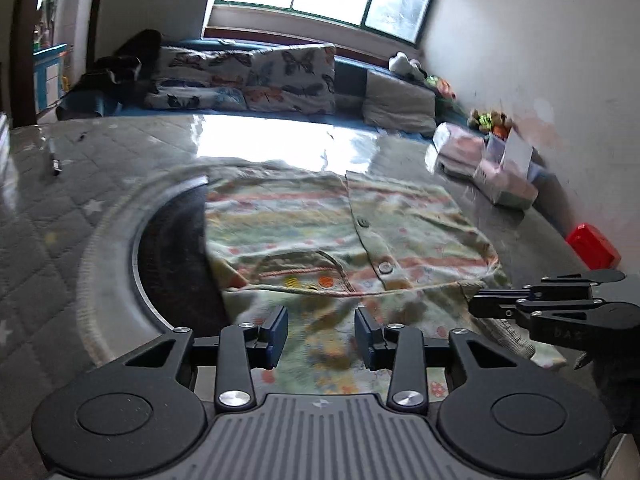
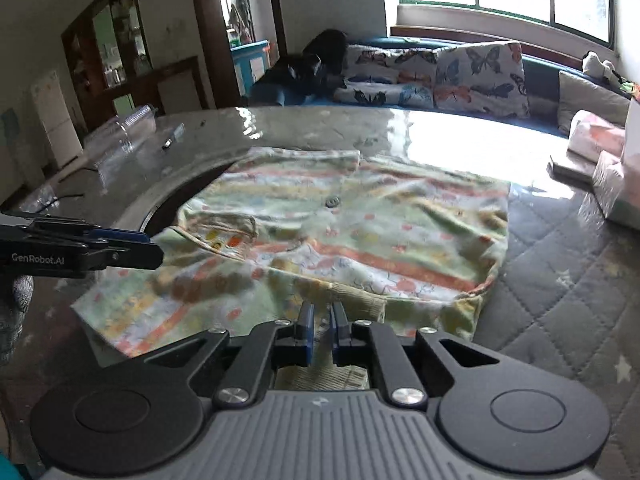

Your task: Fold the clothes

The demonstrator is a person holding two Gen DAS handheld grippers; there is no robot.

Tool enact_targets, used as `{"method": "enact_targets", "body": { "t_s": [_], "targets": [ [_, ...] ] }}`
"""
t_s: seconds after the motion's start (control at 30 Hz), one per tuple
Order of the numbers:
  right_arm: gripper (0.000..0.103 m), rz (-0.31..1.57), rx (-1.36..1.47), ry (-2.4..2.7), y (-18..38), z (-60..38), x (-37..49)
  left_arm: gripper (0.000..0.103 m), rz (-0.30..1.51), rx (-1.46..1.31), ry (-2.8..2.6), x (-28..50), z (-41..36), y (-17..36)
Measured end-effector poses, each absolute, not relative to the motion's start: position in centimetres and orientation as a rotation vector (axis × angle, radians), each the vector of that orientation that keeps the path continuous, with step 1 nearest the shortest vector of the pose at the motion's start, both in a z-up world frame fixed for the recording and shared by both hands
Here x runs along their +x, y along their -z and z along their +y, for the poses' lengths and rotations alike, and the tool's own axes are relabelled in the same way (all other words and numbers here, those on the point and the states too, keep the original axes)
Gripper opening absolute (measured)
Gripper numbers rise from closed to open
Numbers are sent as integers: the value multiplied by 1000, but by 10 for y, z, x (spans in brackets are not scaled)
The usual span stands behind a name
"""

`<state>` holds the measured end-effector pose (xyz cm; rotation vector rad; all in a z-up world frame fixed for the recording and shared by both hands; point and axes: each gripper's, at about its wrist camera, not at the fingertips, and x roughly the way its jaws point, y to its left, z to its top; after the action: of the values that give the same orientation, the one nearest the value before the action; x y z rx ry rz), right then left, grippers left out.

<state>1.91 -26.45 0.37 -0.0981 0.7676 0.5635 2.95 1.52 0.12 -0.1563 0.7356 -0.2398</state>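
Note:
A small patterned cardigan (image 1: 320, 232) with green, orange and yellow stripes and buttons lies flat on the glass-topped table; it also shows in the right wrist view (image 2: 360, 224). My left gripper (image 1: 321, 334) is open, its jaws wide apart just above the near part of the garment. My right gripper (image 2: 320, 330) has its jaws nearly together on a ribbed edge of the cardigan. The right gripper shows in the left wrist view (image 1: 492, 304) at the garment's right corner. The left gripper shows in the right wrist view (image 2: 132, 250) at the garment's left side.
A dark round turntable (image 1: 172, 248) sits under the garment's left side. Wrapped packages (image 1: 488, 164) and a red box (image 1: 592, 246) lie at the table's right, near the wall. A bench with butterfly pillows (image 1: 260, 80) runs behind the table. Clear plastic items (image 2: 128, 128) lie at the far left.

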Motion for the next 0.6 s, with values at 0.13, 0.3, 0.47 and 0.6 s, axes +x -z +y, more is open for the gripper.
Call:
{"method": "enact_targets", "body": {
  "t_s": [0.13, 0.3, 0.47, 0.6],
  "targets": [
    [8, 775, -114, -546, 2, -266, 26, 36, 767, -118, 210, 42, 13, 14],
    [17, 758, -146, -580, -8, -267, 13, 35, 762, -122, 199, 39, 19, 12],
    [21, 761, -213, -640, -12, -262, -9, 35, 741, -112, 258, 17, 9, -3],
    [30, 770, -246, -630, -5, -266, -19, 36, 749, -82, 322, 1, -7, -3]
  ]
}}
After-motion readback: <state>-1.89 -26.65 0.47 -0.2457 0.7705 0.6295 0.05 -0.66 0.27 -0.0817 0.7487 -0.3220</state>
